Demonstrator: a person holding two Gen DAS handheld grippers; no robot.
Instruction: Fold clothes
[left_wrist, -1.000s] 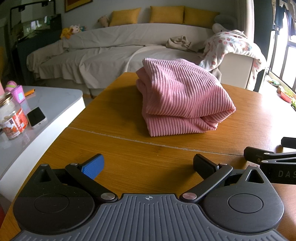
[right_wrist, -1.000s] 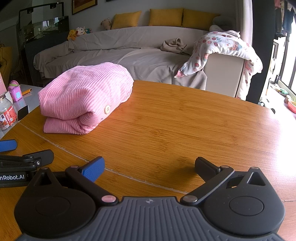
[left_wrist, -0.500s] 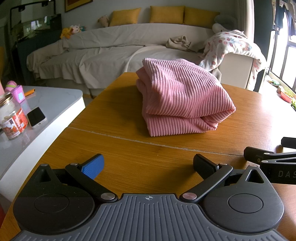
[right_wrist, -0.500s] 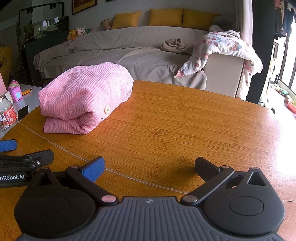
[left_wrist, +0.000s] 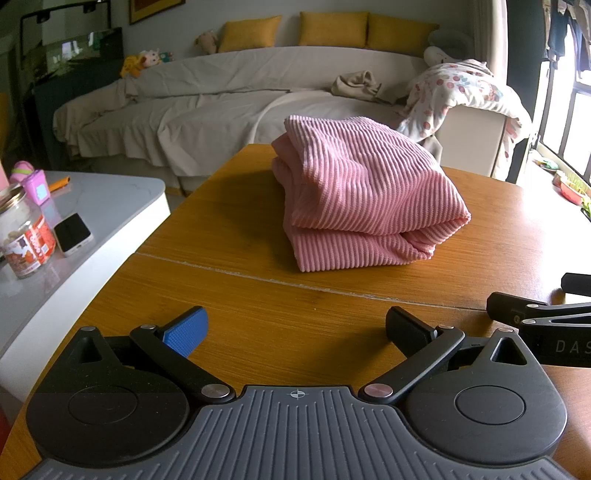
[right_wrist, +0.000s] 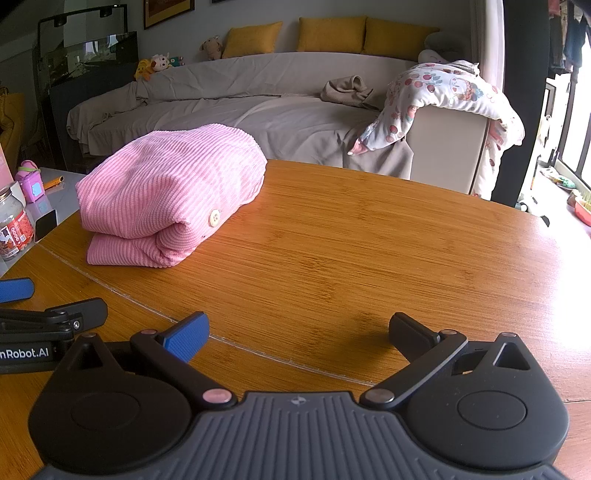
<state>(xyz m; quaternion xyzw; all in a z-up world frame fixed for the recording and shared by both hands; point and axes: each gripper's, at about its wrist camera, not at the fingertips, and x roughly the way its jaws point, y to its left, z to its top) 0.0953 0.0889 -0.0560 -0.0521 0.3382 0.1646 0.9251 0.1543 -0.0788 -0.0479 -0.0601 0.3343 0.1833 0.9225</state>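
Def someone's living rm, home setting. Big sofa (right_wrist: 258, 107) under grey cover w/ yellow cushions (right_wrist: 328, 35), plush toys (right_wrist: 159, 62) on backrest, cherry-print blanket (right_wrist: 454, 92) over armrest. Wood counter (right_wrist: 369, 251), framed pic on wall, laundry hanging by window.

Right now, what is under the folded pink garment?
The pink corduroy garment lies folded on the wooden table, its bottom layer flat on the wood. Anything tucked inside the folds is hidden; one button shows.

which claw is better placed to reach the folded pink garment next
Left, probably: the folded pink ribbed garment lies straight ahead of the open left claw, but off to the left of the open right claw.
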